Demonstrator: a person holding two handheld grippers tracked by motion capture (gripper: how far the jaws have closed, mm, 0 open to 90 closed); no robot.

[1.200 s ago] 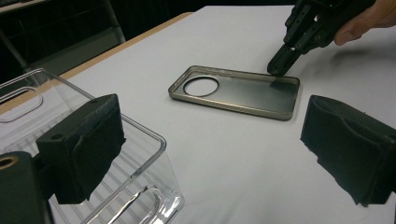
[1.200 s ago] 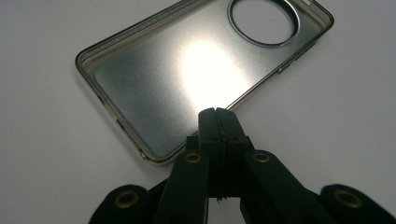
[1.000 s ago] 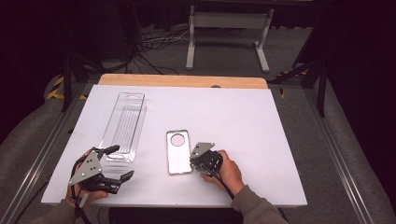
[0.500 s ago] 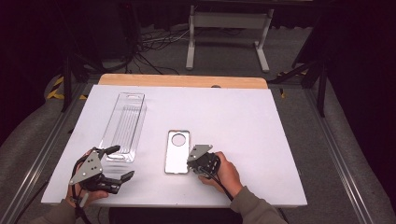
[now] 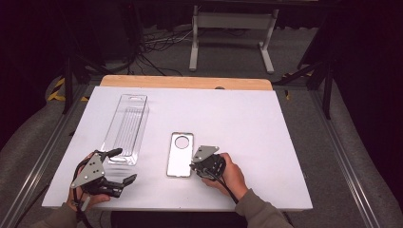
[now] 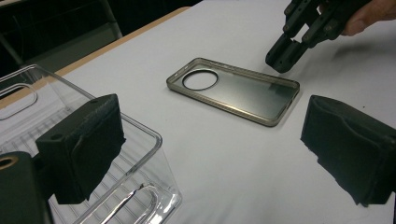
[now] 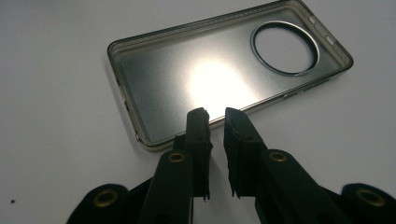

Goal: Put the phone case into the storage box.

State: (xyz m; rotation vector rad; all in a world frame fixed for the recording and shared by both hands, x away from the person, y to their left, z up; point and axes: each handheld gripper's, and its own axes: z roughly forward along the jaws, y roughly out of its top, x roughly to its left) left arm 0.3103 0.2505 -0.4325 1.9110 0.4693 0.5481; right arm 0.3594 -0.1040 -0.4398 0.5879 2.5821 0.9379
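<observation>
One translucent phone case with a single round camera cutout lies on one white table, beside one clear plastic package tray. Two handheld grippers are at work, the left gripper and the right gripper, each with two black jaws and each carried by one hand, two hands in all.

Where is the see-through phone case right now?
In the high view, the clear smoky phone case lies flat on the white table, between the clear plastic tray and right claw.
</observation>
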